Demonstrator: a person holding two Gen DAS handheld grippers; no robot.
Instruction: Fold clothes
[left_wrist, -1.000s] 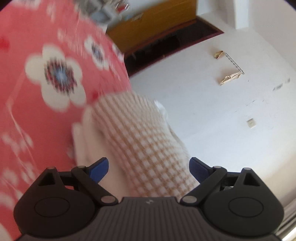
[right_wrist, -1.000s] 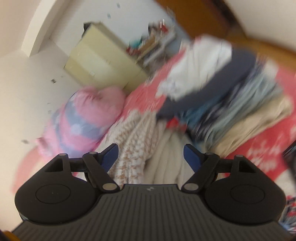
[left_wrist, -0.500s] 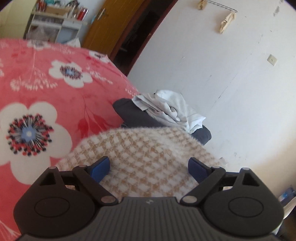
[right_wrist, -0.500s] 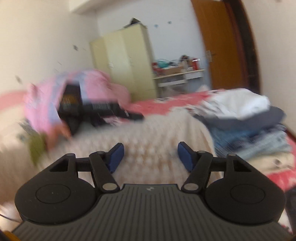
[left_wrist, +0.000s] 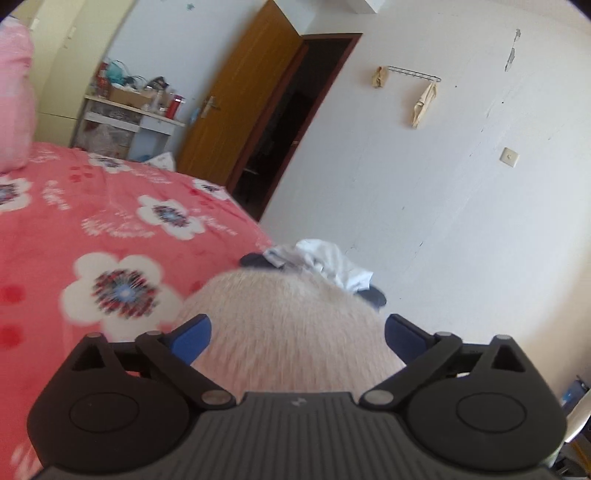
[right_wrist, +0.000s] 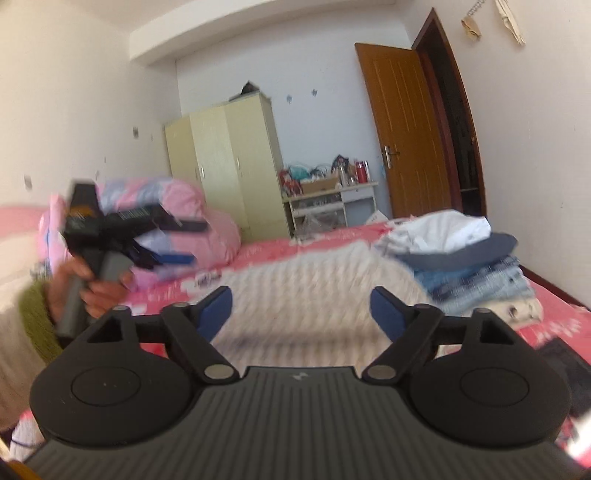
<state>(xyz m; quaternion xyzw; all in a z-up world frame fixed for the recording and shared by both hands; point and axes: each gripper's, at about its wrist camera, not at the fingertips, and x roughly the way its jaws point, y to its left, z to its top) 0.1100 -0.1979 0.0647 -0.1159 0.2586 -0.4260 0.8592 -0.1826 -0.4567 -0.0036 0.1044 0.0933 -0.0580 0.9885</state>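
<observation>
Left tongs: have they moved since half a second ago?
Yes. The left tongs have tipped upward: judged against the wooden door, which sat at the top edge before and now sits lower, fully framed. The checked sweater fills less of the view.

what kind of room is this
Most likely a bedroom in a home: a bed with a pink floral bedspread, a pale yellow wardrobe against the far wall, and a stack of folded clothes on the bed beside the wooden door.
</observation>
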